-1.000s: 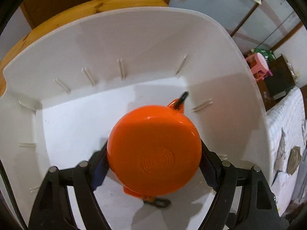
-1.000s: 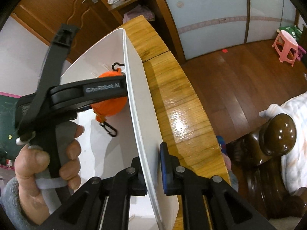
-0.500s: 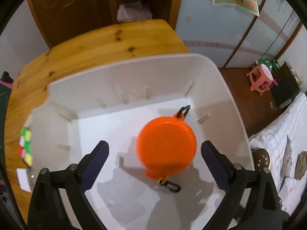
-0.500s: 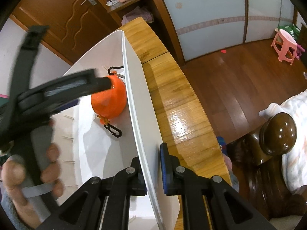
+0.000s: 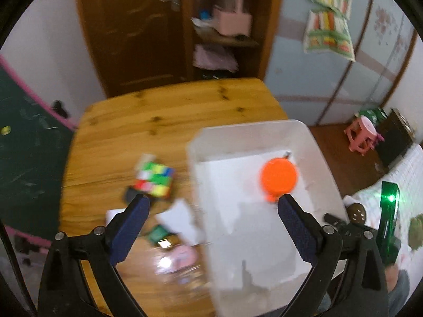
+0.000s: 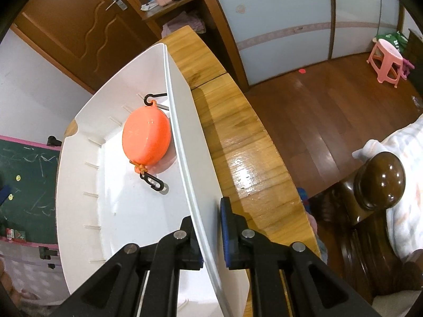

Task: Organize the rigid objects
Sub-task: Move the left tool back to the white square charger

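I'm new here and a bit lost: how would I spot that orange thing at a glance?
Find the wooden table, then the white bin sitting on it. Inside, near the wall pinched by the right tool, lies the orange round case. It is the only thing in the bin, glossy, with a black clip at each end.

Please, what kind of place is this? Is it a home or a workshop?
Most likely a room in a home, perhaps a bedroom. A wooden table stands near a wooden door, a pink plastic stool is on the wood floor, and bedding lies beside it.
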{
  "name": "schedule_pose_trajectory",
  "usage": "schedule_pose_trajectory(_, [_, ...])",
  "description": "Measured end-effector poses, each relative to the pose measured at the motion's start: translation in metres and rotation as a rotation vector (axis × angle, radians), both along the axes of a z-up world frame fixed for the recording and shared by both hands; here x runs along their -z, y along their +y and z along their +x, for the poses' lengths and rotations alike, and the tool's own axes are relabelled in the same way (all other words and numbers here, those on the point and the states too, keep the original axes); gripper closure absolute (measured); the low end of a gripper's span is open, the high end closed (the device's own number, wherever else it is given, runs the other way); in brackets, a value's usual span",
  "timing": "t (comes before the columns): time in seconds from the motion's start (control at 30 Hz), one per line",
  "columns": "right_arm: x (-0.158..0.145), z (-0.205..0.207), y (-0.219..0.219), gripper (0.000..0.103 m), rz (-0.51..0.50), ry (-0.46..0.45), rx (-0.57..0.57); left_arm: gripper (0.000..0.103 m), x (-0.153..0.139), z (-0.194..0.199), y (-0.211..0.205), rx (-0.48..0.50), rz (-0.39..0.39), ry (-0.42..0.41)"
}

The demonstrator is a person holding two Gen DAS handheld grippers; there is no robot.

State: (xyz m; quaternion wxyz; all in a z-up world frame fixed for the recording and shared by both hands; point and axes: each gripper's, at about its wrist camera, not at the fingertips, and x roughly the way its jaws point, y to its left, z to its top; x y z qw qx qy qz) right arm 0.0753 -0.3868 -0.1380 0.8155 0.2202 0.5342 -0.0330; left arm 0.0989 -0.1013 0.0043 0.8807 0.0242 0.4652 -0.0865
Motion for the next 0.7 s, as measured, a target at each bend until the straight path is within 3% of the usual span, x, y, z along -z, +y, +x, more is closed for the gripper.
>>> schedule_pose_trajectory(0.37, [-0.001,0.002,0.005,0.095,-0.033,0.02,0.014,0.004,0.004,-0.035,0.119,-0.241,0.038,-0.037])
schedule_pose_trajectory(0.7, [0.004,0.004,0.008,0.096,-0.067,0.052,0.023,0.004,0.066,-0.023,0.142,-0.275,0.089,0.065])
